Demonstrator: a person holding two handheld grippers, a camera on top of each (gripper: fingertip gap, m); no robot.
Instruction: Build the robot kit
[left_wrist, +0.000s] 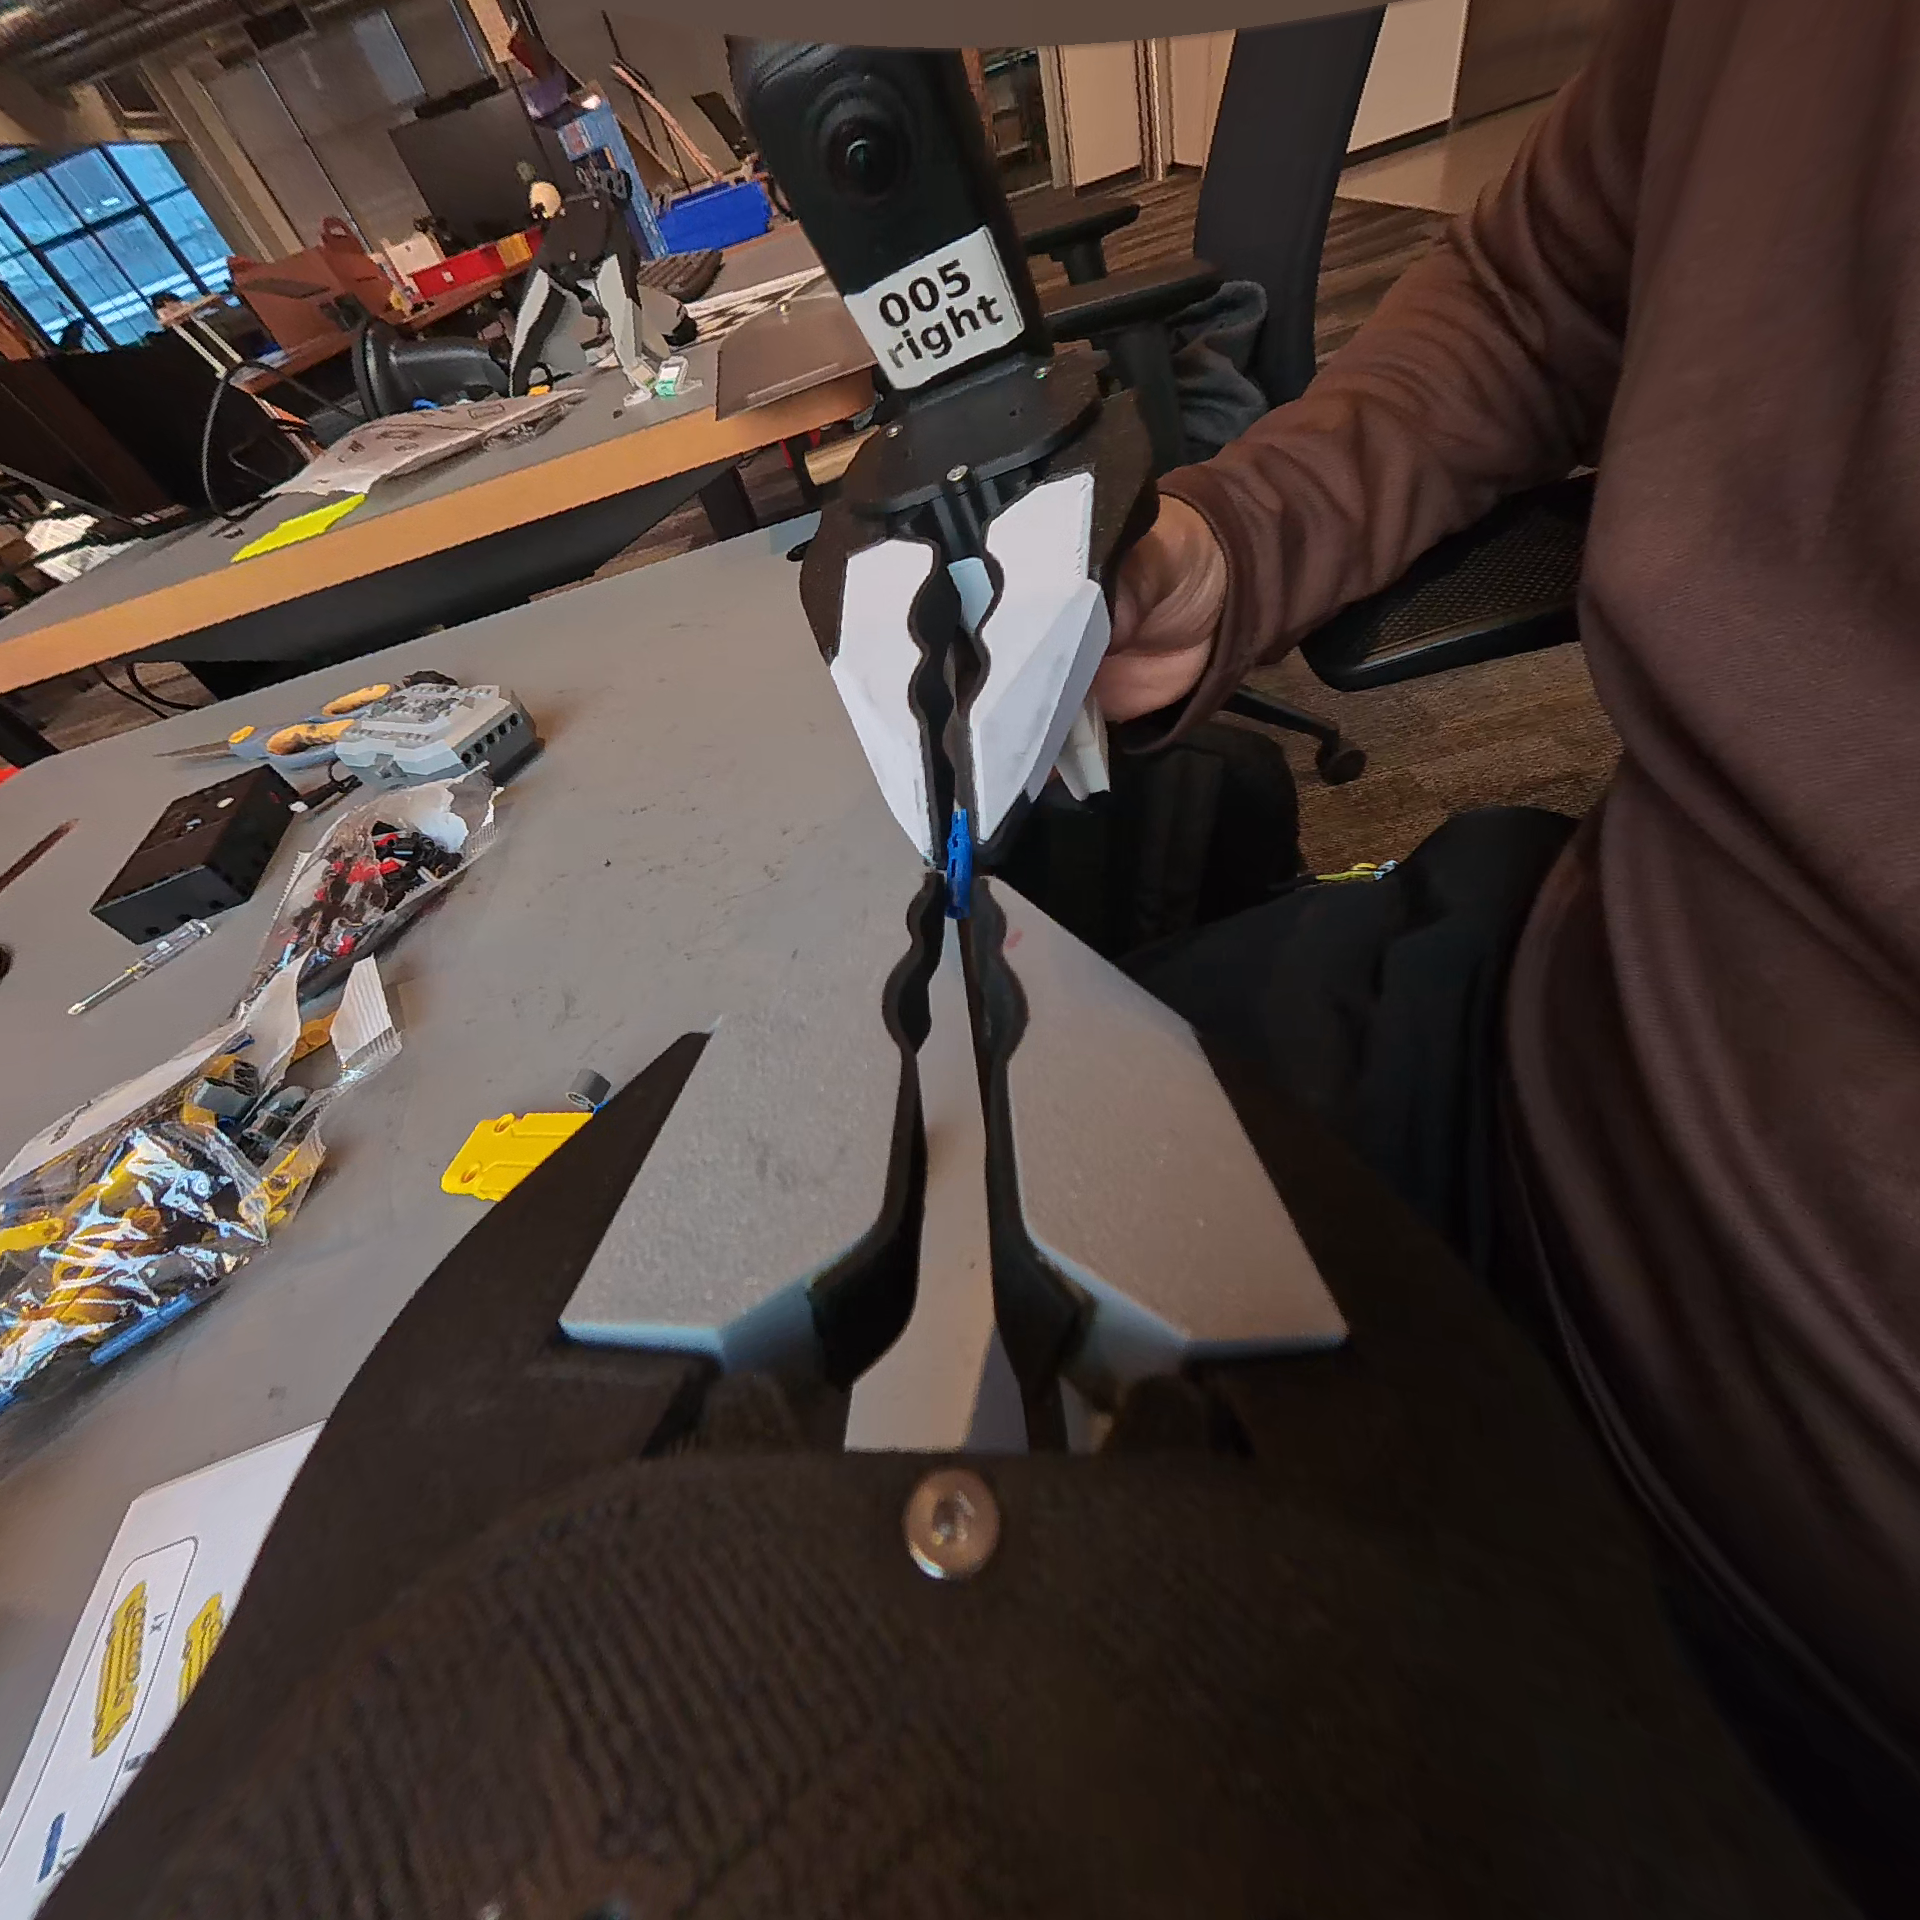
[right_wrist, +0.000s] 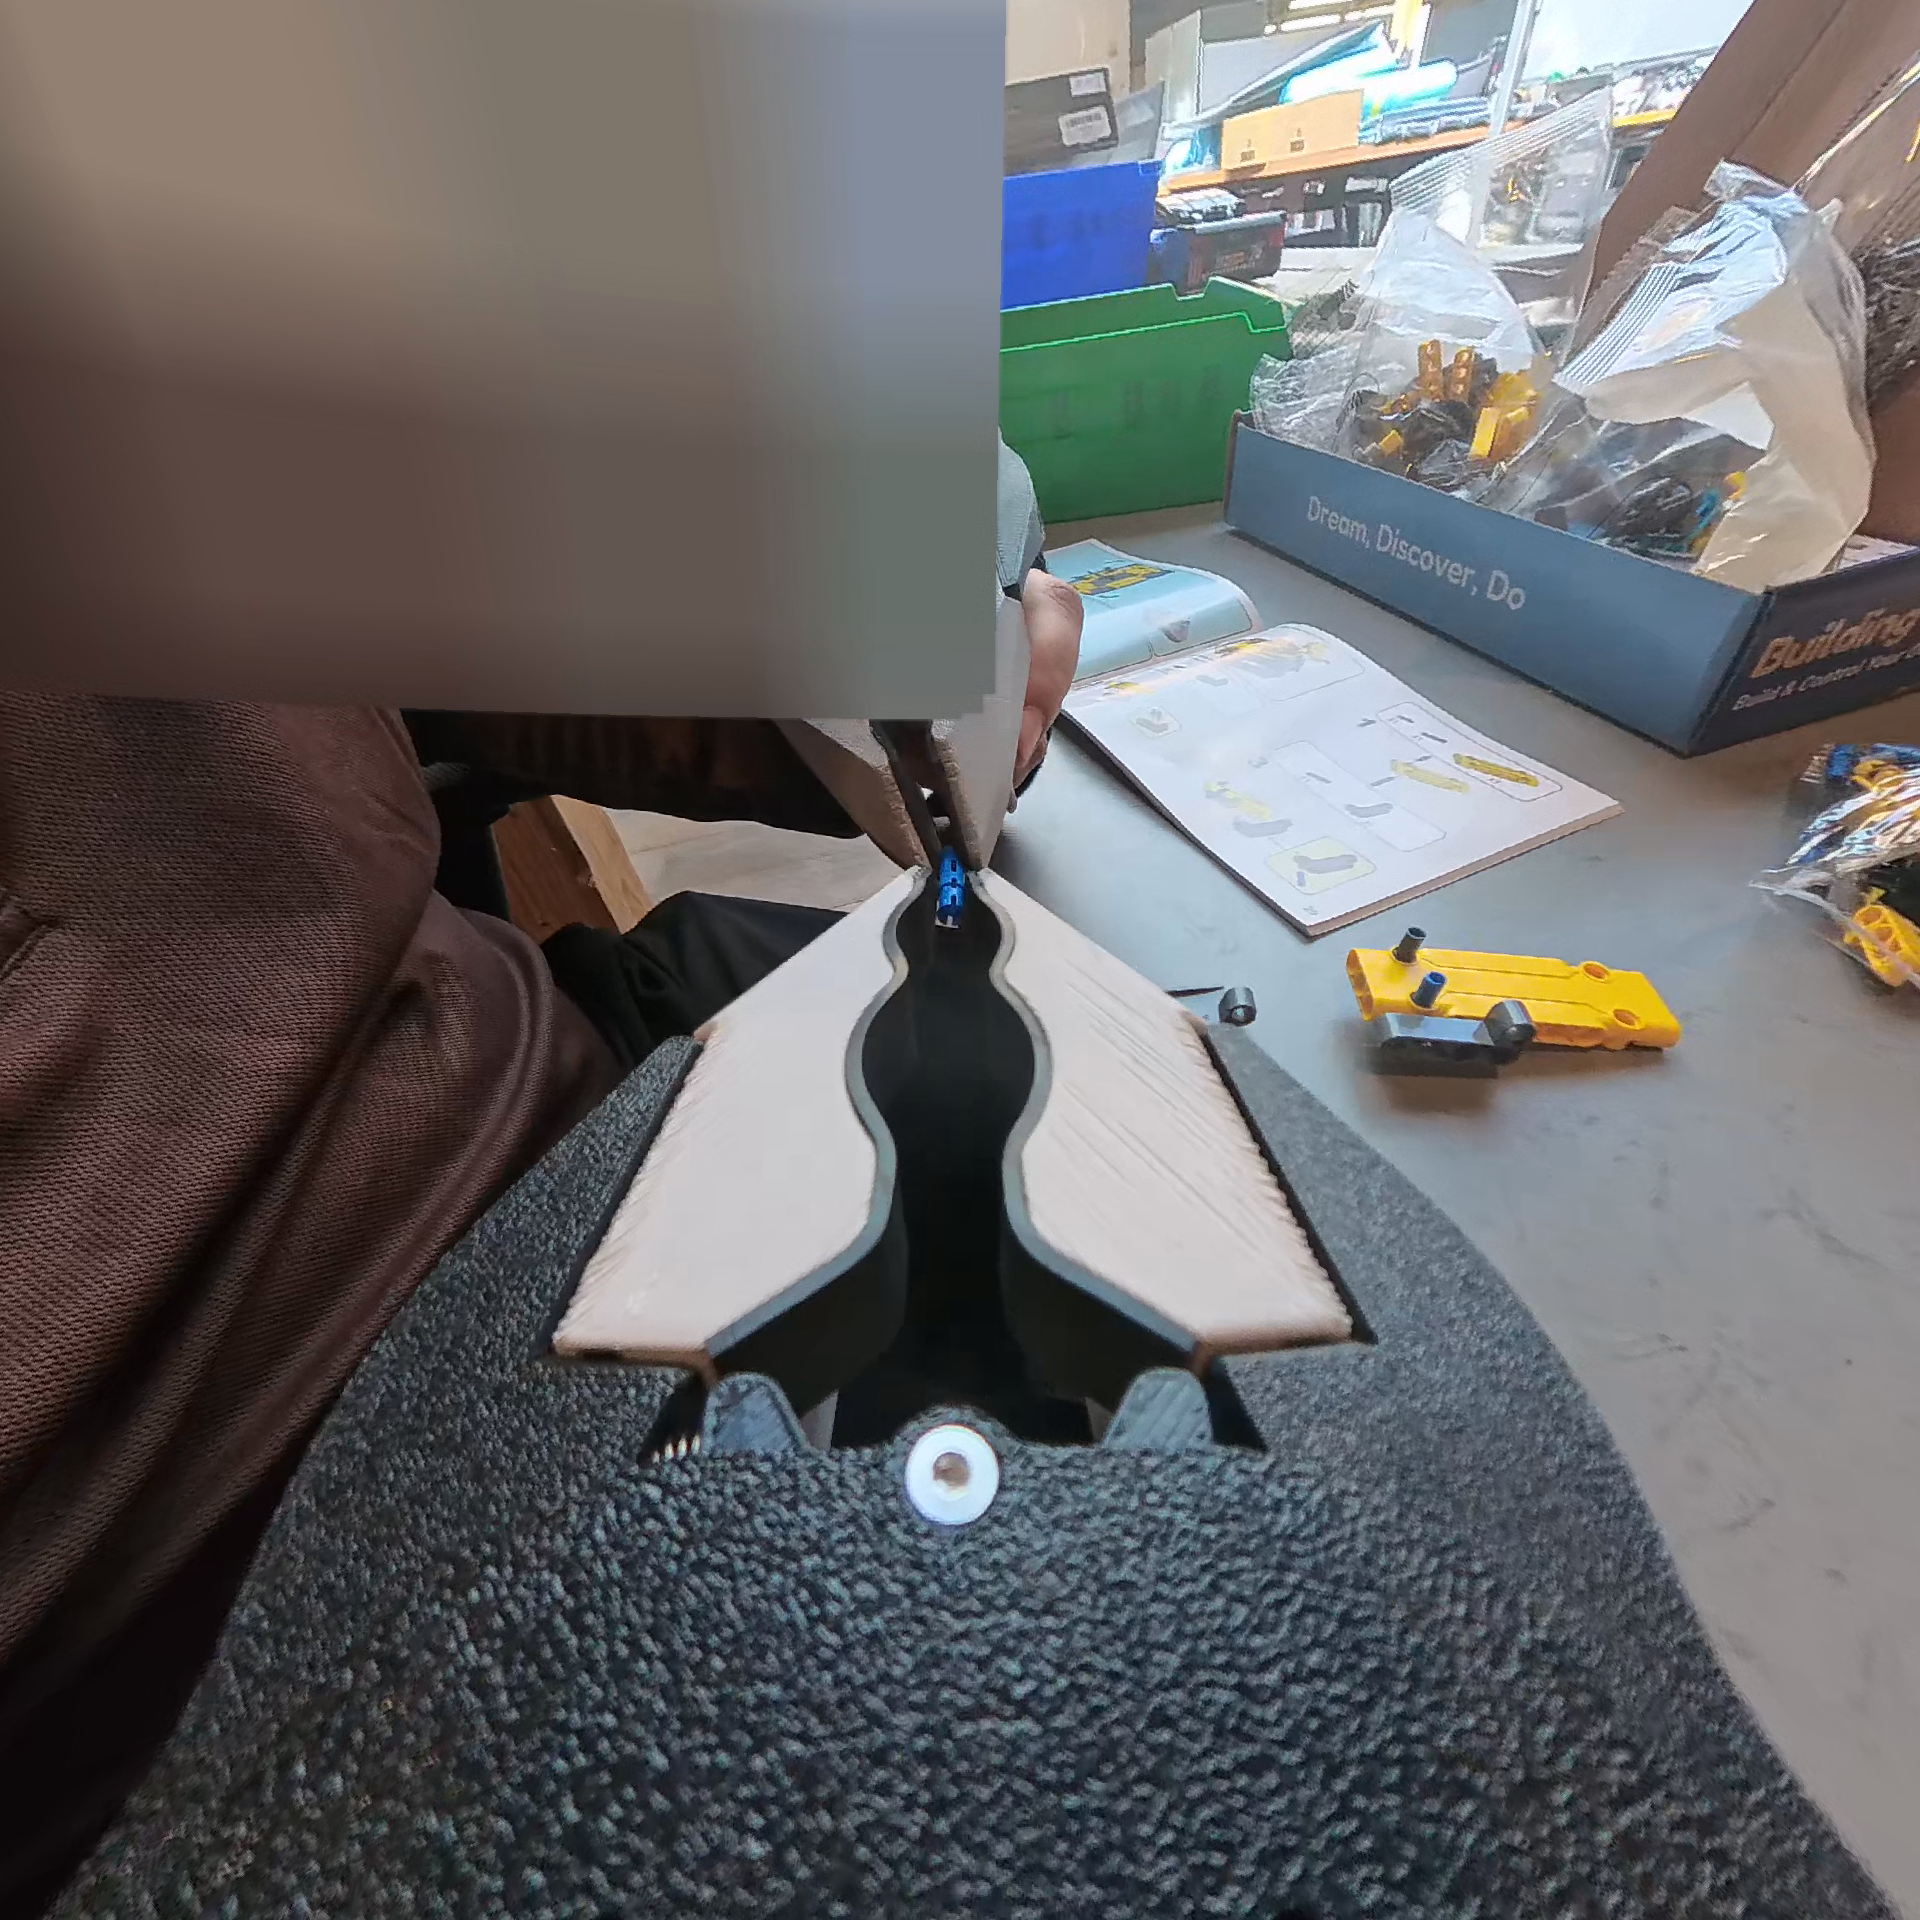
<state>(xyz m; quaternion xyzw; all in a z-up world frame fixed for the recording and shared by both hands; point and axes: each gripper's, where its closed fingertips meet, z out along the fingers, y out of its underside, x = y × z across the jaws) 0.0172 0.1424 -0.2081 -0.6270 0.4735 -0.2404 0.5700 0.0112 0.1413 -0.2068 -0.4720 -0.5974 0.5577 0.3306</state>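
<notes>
So both grippers were meeting tip to tip, right over the near edge of the grey table (left_wrist: 675, 831), and a tiny blue peg (left_wrist: 957, 847) sat between them at dead centre of both views. In the left wrist view the left gripper (left_wrist: 951, 883) came up from the bottom of the frame and the right gripper (left_wrist: 951, 826) came down from the top, so the two were pointing straight at each other. The peg's long axis ran along that same line, end to end between the tips.

Right gripper (right_wrist: 951, 883) looked clenched on the blue peg (right_wrist: 950, 883): its tips were pinched in on the lower part of it in the right wrist view, though the wavy channel behind the tips gaped wide. Left gripper (right_wrist: 951, 831) had its fingers nearly together and its tips around the peg's other end. Honestly I couldn't tell whether it was actually squeezing or just touching.

Neither arm was nearer; both were on the peg.

Other stuff was well off to the side: a yellow beam (right_wrist: 1512, 997) with pegs in it at centre right of the right wrist view, an open instruction booklet (right_wrist: 1320, 769) above it, a blue box (right_wrist: 1507, 582) of bagged parts in the upper right. Bags of parts (left_wrist: 156, 1195) sat at the left of the left wrist view.
</notes>
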